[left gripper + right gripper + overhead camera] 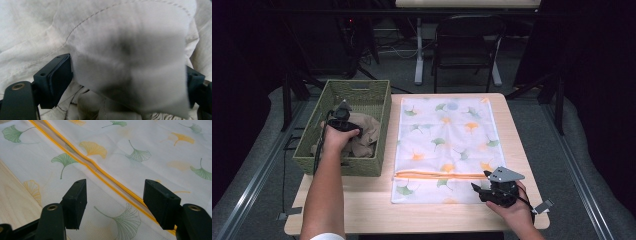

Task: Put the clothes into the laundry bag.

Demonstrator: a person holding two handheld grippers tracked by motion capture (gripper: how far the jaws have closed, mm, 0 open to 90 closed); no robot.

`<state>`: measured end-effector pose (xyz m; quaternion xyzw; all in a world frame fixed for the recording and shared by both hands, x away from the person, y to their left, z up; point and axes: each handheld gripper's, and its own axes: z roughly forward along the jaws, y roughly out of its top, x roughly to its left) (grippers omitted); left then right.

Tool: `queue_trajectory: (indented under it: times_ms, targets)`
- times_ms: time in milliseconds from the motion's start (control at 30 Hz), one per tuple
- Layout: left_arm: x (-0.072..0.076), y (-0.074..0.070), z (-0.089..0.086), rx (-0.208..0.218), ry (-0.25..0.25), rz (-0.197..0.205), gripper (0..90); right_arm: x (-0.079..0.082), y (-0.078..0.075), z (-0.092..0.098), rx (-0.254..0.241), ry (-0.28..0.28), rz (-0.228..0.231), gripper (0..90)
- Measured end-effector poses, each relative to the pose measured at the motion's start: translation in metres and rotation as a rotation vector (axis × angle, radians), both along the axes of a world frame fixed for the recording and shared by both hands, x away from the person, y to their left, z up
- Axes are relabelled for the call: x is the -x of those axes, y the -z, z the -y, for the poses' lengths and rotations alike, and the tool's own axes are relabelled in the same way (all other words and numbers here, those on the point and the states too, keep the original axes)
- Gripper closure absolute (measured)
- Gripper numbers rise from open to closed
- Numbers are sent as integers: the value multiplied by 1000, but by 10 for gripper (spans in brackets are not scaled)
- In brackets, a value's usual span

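Jaws: left gripper (343,116) spread wide around a fold of beige garment (130,62), not clamped; right gripper (115,205) released, empty | garment in woven basket (377,95) off table's left edge | leaf-print laundry bag (447,135) flat mid-table, zipper (100,171) near front edge | step: likely picking the garment | next: close on fold, lift clear of rim.

1. A dark metal folding chair (467,45) stands on the grey floor beyond the table's far edge.
2. A white table leg (419,50) rises beside it.
3. Grey metal floor rails (584,185) flank the light wooden table (372,210).
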<state>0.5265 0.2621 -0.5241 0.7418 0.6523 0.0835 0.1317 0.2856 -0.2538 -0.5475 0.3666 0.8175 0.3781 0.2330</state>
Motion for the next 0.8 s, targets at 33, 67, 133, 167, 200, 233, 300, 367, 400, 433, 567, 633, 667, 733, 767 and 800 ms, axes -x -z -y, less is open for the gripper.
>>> queue_trajectory:
  times_ms: [33,67,133,167,200,233,300,367,400,433,567,633,667,733,767,800]
  targets:
    - [0,1,0,6,-9,-2,150,0,0,0,3,-2,-2,358]
    - [-1,1,0,11,-16,-4,150,0,0,0,0,-3,-1,357]
    - [-1,2,1,8,-13,-13,150,0,0,0,-4,-2,0,357]
    - [-1,3,1,7,-11,-17,149,0,1,-1,-4,-2,0,358]
    - [-2,3,1,7,-11,-20,148,0,1,-1,-4,-2,1,358]
    - [-2,3,0,10,-11,-22,148,0,1,-1,-5,-1,2,358]
    - [-2,4,-1,20,-18,-29,148,0,1,-1,-1,-3,2,358]
    - [-2,5,-2,28,-24,-31,147,0,1,-2,0,-6,2,358]
    - [-2,5,-3,29,-24,-35,144,0,1,-2,1,-7,2,358]
    - [-2,5,-3,30,-25,-34,143,0,1,-2,1,-8,2,358]
    - [-2,6,-4,37,-30,-46,139,0,0,-1,-4,-10,3,358]
    - [-2,6,-4,36,-27,-45,139,0,0,0,0,-5,5,359]
    - [-2,7,-4,35,-24,-43,140,0,0,0,-4,-2,8,359]
    - [-2,7,-3,32,-21,-45,151,0,0,0,-3,-3,6,359]
    - [-2,6,-3,27,-17,-45,156,0,0,0,0,-5,6,359]
    - [-2,7,-3,25,-19,-43,157,0,0,0,0,-6,6,360]
